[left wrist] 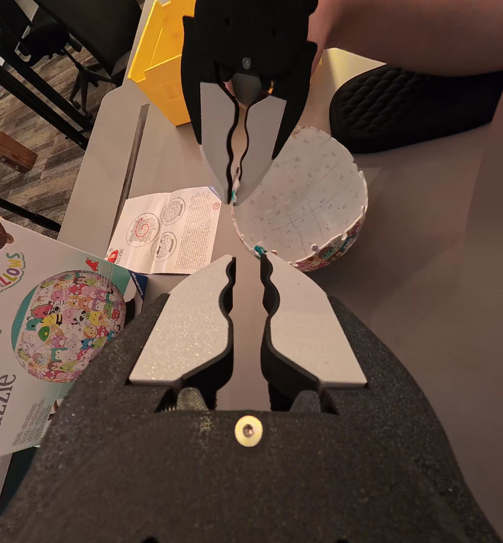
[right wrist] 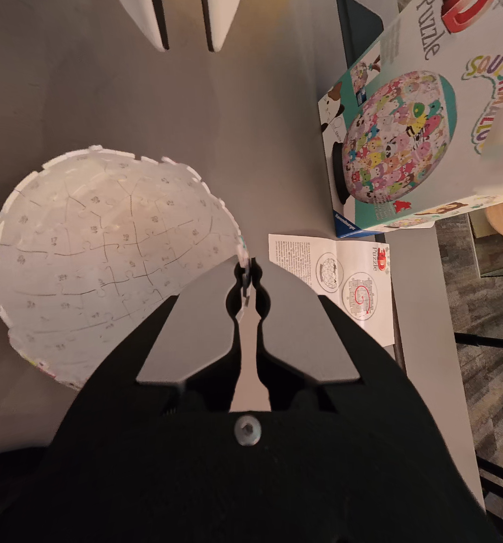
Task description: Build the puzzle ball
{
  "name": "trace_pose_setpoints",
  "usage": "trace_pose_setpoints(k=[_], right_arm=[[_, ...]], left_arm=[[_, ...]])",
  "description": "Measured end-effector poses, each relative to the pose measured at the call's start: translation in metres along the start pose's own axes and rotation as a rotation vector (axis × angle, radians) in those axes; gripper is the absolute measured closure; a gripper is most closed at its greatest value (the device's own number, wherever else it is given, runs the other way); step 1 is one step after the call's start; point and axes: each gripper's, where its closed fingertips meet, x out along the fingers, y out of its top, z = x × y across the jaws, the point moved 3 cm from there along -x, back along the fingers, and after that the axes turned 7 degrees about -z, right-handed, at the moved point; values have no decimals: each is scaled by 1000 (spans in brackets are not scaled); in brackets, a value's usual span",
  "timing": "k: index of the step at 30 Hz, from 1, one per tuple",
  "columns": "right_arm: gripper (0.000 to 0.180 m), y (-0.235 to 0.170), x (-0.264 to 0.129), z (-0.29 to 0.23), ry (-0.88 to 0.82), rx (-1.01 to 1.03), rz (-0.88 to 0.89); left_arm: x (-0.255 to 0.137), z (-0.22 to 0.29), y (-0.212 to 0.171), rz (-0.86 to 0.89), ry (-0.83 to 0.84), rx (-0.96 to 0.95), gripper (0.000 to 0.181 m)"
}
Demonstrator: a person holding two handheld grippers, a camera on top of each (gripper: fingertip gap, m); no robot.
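The half-built puzzle ball (left wrist: pixel 303 205) lies on the grey table like an open bowl, white numbered inside up and colourful outside below. It also shows in the right wrist view (right wrist: pixel 97 249). My right gripper (right wrist: pixel 248 263) is shut on a thin puzzle piece (right wrist: pixel 246 282), held edge-on right at the bowl's rim. From the left wrist view, the right gripper (left wrist: pixel 235 201) comes down from above with the piece (left wrist: pixel 235 183) at the rim's left side. My left gripper (left wrist: pixel 247 260) is open and empty, its tips just short of the bowl's near rim, and shows at the top of the right wrist view (right wrist: pixel 187 48).
A folded instruction leaflet (left wrist: pixel 168 232) lies left of the bowl, and the puzzle box (left wrist: pixel 38 323) beyond it at the table edge. A yellow bin (left wrist: pixel 162 67) and a black quilted pad (left wrist: pixel 406 108) stand behind. A person's arm (left wrist: pixel 420 32) reaches in. The box (right wrist: pixel 420 132) and leaflet (right wrist: pixel 347 282) also show on the right. One gripper's finger ends stand about 10 centimetres off the other's.
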Motion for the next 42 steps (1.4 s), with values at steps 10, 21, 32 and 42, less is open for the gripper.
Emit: trace_pose_setpoints(k=[10,21,32,42], right_arm=[[163,-1,-4,3,-17,27,23],[151,4,-154,2,-267,193,679],[151,2,-136,-41,-186,209,716],[151,-4,-123,-51,-97,214,691]], left_arm=[[-1,0,0,-9,14,2,165],[-89,5,-96,-445,222,-277,165],[-124,18,-213,-1130,-3,-2,135],[-108,7,-286,-1487,-215,137,135]])
